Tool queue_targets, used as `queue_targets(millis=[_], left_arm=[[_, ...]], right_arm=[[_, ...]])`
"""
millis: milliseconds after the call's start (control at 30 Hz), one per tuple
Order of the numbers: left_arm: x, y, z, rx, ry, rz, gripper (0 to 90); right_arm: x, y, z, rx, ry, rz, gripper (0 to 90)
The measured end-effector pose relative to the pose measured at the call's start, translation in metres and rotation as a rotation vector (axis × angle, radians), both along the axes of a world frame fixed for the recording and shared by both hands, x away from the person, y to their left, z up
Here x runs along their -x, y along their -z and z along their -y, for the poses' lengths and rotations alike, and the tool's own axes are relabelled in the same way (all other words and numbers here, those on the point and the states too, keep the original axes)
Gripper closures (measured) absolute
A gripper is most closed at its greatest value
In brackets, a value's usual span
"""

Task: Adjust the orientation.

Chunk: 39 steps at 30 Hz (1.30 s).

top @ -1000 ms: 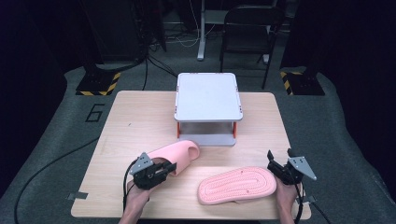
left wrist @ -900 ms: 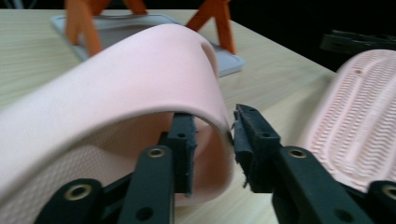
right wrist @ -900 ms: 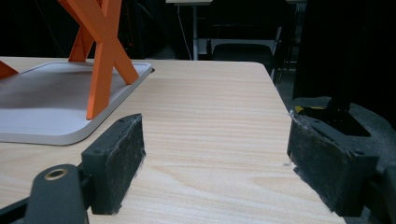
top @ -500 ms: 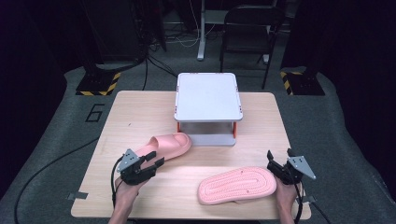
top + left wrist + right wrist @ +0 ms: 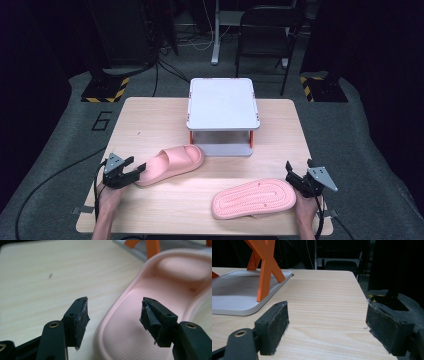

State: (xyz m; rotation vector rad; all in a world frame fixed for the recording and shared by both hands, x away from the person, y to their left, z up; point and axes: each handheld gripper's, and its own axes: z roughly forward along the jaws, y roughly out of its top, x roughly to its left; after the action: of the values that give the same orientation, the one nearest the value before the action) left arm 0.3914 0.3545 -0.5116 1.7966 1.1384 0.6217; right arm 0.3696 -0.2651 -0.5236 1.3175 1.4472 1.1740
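pink slipper [image 5: 172,163], lengthwise up-right, toe toward stand [image 5: 222,106]

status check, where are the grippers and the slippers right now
Left hand-held gripper open, jaws just opening, off upright slipper's heel. Right hand-held gripper open beside upturned slipper. Nothing blocking shelf.

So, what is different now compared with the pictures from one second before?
The left gripper has drawn back toward the table's left edge, pulling the upright slipper with it. Its jaws have just been opening and now stand apart, with the slipper's heel rim between them but not pressed. The right gripper, the upside-down slipper and the white stand stayed in place.
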Motion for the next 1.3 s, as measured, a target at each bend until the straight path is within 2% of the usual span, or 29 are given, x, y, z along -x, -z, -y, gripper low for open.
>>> queue_targets(millis=[33,100,167,200,333,400,433,500,567,633,800,900,933,967,1033,1133,1233,1300], left_arm=[[-0.002,0.003,-0.002,0.007,0.000,-0.014,38.2],[-0.001,0.006,-0.004,0.055,0.012,-0.019,39.3],[0.000,0.007,-0.004,0.062,0.019,-0.022,41.0],[0.003,0.008,-0.003,0.088,0.046,-0.036,43.9],[0.010,0.007,0.003,0.072,0.077,-0.036,42.7],[0.010,0.004,0.002,0.087,0.084,-0.019,43.9],[0.008,0.000,0.004,0.082,0.074,0.010,43.0],[0.002,-0.007,0.008,0.065,0.082,0.035,40.5],[-0.003,-0.011,0.011,0.050,0.102,0.041,39.6],[-0.018,-0.021,0.020,-0.020,0.152,0.053,38.9],[-0.041,-0.020,0.041,-0.075,0.241,0.012,39.3],[-0.048,-0.019,0.050,-0.099,0.265,-0.002,41.5],[-0.052,-0.017,0.055,-0.098,0.263,0.006,47.1],[-0.054,-0.017,0.057,-0.092,0.261,0.000,48.8],[-0.056,-0.016,0.062,-0.091,0.256,0.002,58.0],[-0.056,-0.017,0.065,-0.100,0.238,0.000,66.7],[-0.054,-0.018,0.066,-0.102,0.230,0.006,68.9],[-0.048,-0.018,0.066,-0.110,0.203,-0.004,72.0]], right_arm=[[0.000,0.000,0.000,0.002,0.000,-0.002,17.8],[0.000,0.000,-0.001,0.003,0.001,-0.002,17.7],[0.000,0.000,-0.001,0.001,0.003,-0.002,17.7],[0.000,0.000,0.000,0.002,0.003,-0.003,17.8],[0.000,0.000,-0.001,0.001,0.003,-0.005,17.9],[-0.001,0.000,-0.001,0.005,0.000,-0.010,17.9],[-0.001,0.000,-0.001,0.005,0.003,-0.009,17.9],[-0.001,0.000,-0.002,0.006,0.000,-0.007,17.9],[-0.001,0.000,-0.002,0.008,0.000,-0.006,17.9],[-0.001,0.000,-0.001,0.008,0.001,-0.007,17.9],[-0.001,0.000,-0.001,0.004,0.004,-0.014,17.9],[-0.001,0.000,-0.001,0.007,0.001,-0.014,18.0],[-0.001,0.000,-0.001,0.006,0.004,-0.014,17.9],[-0.001,0.000,-0.001,0.005,0.005,-0.014,18.0],[-0.001,0.000,-0.001,0.003,0.005,-0.018,18.0],[-0.002,0.000,-0.001,0.001,0.005,-0.020,18.0],[-0.002,0.000,-0.001,0.002,0.005,-0.022,18.0],[-0.002,0.000,-0.001,0.003,0.006,-0.022,18.0]])
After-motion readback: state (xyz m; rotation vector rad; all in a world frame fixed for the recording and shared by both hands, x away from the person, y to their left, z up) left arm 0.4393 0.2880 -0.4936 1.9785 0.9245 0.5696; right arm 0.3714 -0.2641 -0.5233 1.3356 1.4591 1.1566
